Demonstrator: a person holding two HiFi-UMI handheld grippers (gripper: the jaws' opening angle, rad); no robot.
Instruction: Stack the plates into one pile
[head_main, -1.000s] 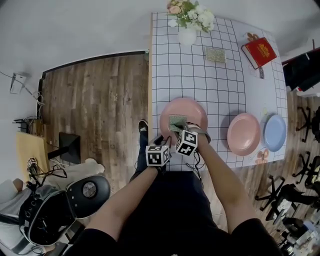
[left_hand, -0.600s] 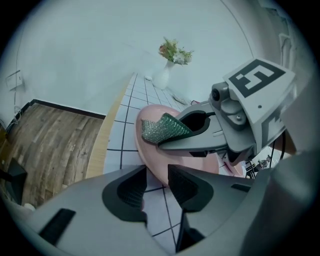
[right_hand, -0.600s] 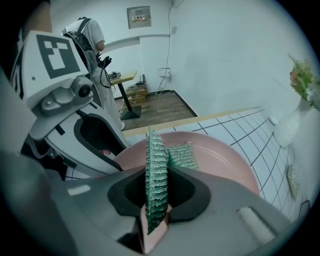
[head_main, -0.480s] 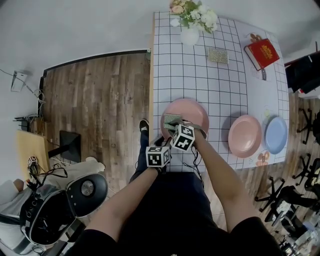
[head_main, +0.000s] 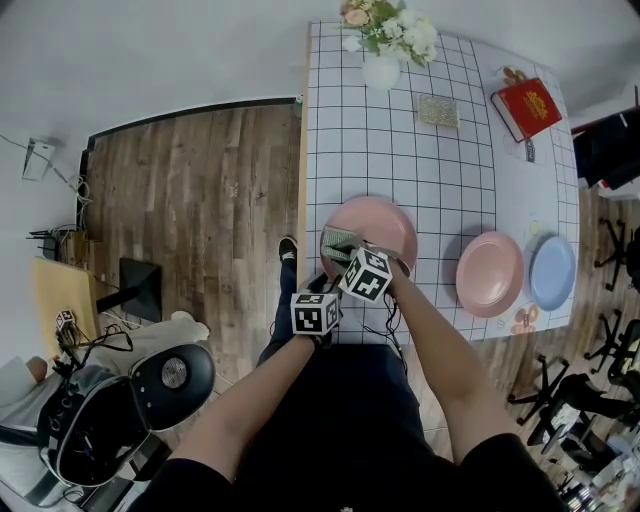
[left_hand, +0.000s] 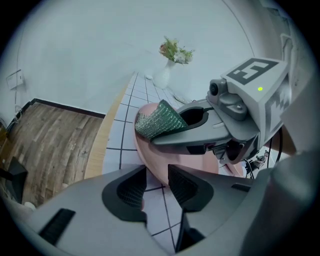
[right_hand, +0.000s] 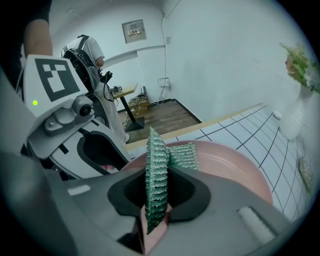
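Sponge (right_hand: 156, 185) clamped in right fingers (right_hand: 200, 200) over pink plate (right_hand: 235, 165), left fingers (left_hand: 186, 187) parted astride rim.

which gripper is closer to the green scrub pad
Right. The right gripper is shut on the green scrub pad, holding it over the pink plate. The left gripper is open at that plate's near rim, apart from the pad.
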